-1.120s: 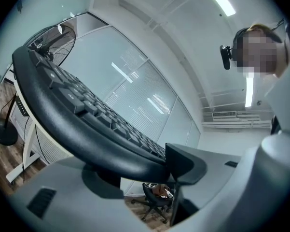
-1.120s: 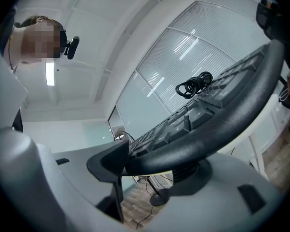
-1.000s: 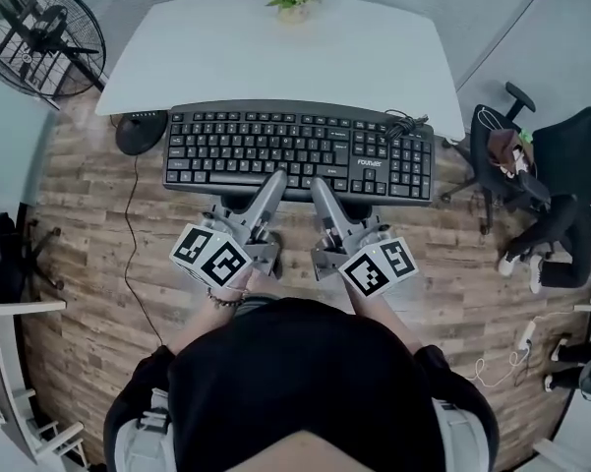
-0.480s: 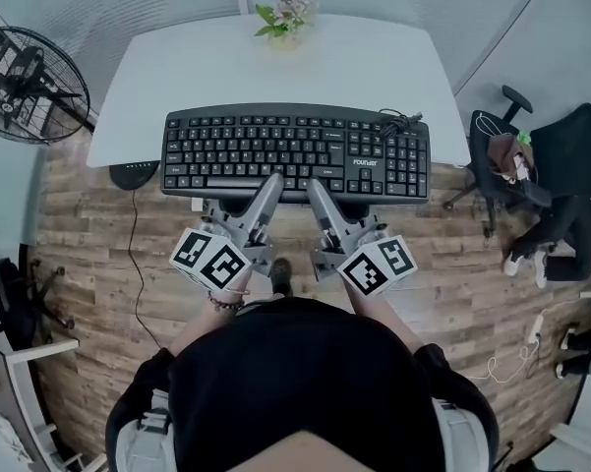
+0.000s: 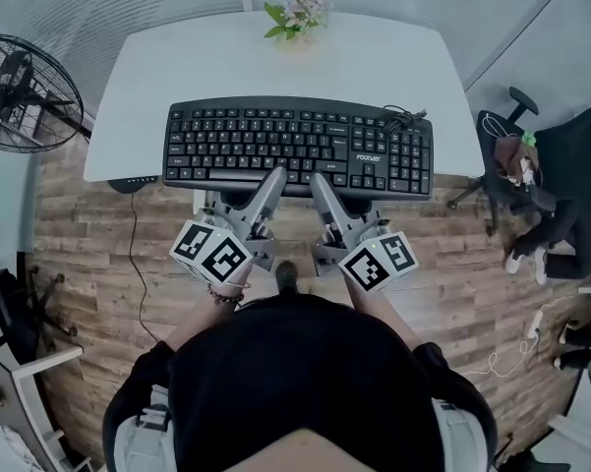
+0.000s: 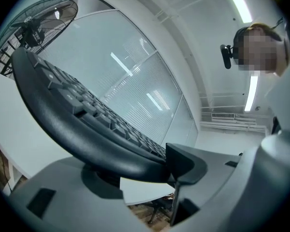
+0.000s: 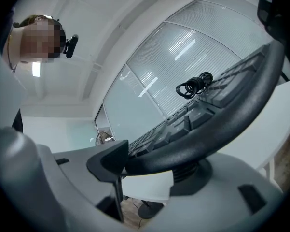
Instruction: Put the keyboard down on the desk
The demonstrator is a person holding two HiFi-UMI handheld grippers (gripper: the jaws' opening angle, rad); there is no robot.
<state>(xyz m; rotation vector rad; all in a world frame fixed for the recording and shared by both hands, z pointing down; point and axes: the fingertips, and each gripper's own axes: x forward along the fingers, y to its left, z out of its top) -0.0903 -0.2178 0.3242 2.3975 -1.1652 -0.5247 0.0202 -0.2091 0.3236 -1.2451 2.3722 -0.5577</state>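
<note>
The long black plastic keyboard point(image 5: 297, 146) hangs over the near edge of the white desk point(image 5: 275, 57), perhaps not yet touching it. It looks stiff, light and wide, best held at the front rim, where the left gripper point(image 5: 273, 180) and right gripper point(image 5: 320, 183) clamp it.

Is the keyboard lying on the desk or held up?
Held up: left gripper and right gripper clamp the keyboard by its front edge, out past the desk.
</note>
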